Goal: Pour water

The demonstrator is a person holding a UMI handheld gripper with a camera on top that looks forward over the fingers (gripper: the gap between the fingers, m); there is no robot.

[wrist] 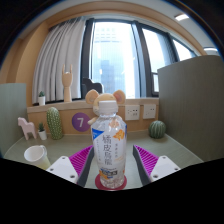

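Two fingers of the gripper (111,168) reach forward over a pale table (185,150), each with a magenta pad (80,159) on its inner face, and between them stands an upright bottle (109,146) with a clear body, a white and blue label and a red band at the base. The pads sit close to the bottle on both sides, but I cannot tell if they really press on it or only stand about it, because the base of the bottle seems to rest on the table. From the bottle, at about nine o'clock and a little nearer to me, a small white paper cup (36,155) stands apart on the table. At about ten o'clock, farther back, I see a green cactus figure (54,123) and beside it a small pink animal toy (27,128). Directly behind the bottle, at twelve o'clock, a plush toy (103,100) with round ears looks over the bottle cap, and a purple round sign (81,122) with a number is just left of it. At two o'clock a small round cactus (157,128) sits near the wall. Behind all, a large window (120,55) with curtains (62,55) gives bright light.
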